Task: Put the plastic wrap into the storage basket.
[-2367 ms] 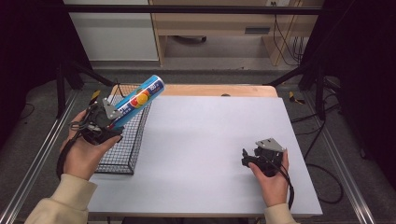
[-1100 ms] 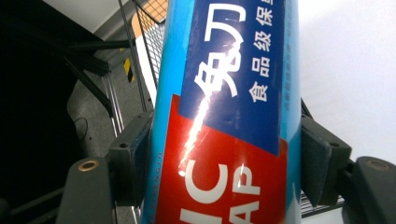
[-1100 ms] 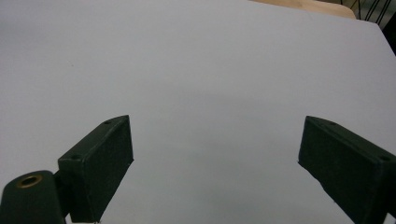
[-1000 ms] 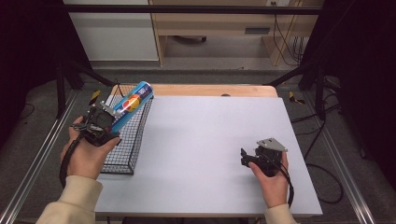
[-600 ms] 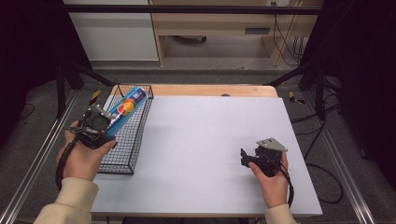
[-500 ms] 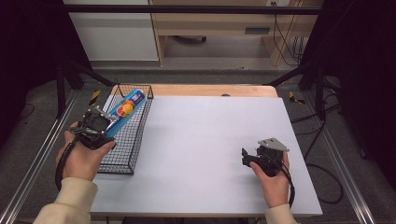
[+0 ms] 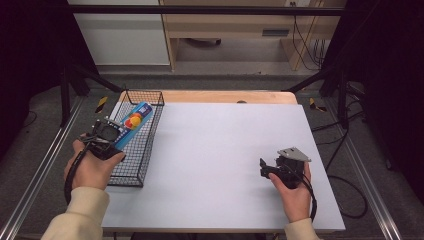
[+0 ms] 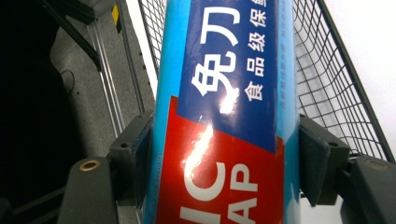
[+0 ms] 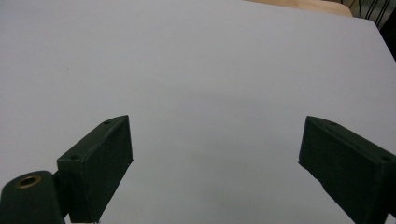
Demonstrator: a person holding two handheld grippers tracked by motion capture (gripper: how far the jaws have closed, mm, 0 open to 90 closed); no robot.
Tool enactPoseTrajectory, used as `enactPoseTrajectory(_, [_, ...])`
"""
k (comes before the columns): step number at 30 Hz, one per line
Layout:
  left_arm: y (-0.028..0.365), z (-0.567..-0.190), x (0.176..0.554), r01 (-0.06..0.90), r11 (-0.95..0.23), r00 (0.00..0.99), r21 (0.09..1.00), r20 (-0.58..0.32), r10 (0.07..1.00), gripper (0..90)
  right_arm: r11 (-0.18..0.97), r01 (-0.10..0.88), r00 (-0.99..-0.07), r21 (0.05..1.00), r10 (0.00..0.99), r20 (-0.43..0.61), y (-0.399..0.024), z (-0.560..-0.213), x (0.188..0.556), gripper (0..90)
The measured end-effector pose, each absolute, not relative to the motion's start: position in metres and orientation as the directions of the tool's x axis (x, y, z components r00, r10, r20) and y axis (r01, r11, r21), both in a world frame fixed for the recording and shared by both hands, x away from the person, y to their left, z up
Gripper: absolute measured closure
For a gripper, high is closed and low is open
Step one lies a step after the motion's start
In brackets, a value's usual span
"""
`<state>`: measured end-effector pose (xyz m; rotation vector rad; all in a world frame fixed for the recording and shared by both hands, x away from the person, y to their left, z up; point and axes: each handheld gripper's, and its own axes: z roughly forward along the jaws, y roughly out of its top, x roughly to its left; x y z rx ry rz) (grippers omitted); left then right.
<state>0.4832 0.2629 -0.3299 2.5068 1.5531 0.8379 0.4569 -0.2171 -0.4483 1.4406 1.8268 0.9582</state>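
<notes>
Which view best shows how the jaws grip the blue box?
The left gripper view: both pads press the blue box over the wire basket. The high view shows it small in the left gripper; the right gripper view has bare table.

A white tabletop [image 7: 225,160] with a wooden strip [image 7: 220,96] along its far edge stands on a grey floor [image 7: 45,145]. Beyond it are a white cabinet [image 7: 122,35] and a wooden shelf unit [image 7: 235,32] with black cables [image 7: 302,40] hanging beside it. Dark curtains [image 7: 30,60] close off both sides.
</notes>
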Motion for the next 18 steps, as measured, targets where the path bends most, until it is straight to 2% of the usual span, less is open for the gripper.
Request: enactPoseTrajectory(18, [0.277, -0.348, 0.481, 0.838, -0.462, 0.337, 0.292, 0.388, 0.858, 31.2, 0.153, 0.535, -0.226, 0.831, 0.974, -0.034, -0.218, -0.449, 0.458, 10.0])
